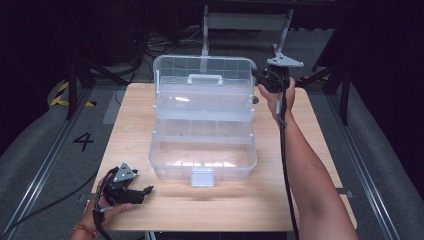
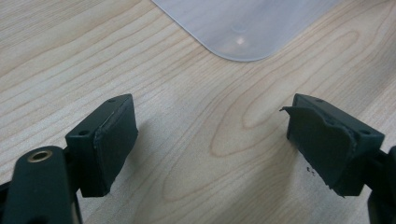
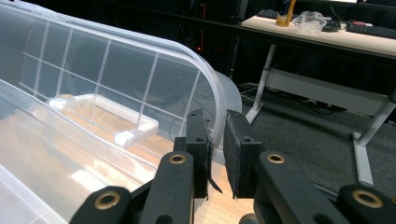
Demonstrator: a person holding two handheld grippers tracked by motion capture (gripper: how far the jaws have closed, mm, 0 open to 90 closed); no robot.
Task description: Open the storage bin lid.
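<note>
One clear plastic box [image 1: 202,160] with rounded corners sits mid-table [image 1: 320,150] on pale wood grain, its ribbed lid [image 3: 116,70] standing open at the back. My right gripper [image 3: 215,154] pinches the lid's right rim, jaws nearly closed; contact looks firm but partly hidden. My left gripper [image 1: 145,191] rests wide open, empty, near the table's front-left corner.

This looks like a lab or robotics test room set up for recording. A small wooden table [image 1: 320,150] stands on grey carpet [image 1: 30,150], flanked by metal floor rails [image 1: 47,165]. Yellow-black hazard tape [image 1: 62,95] and a painted 4 [image 1: 83,141] mark the floor at left. Cables [image 1: 155,47] tangle at the far side, near a white-legged desk [image 3: 327,44] holding clutter, against dark surroundings.
</note>
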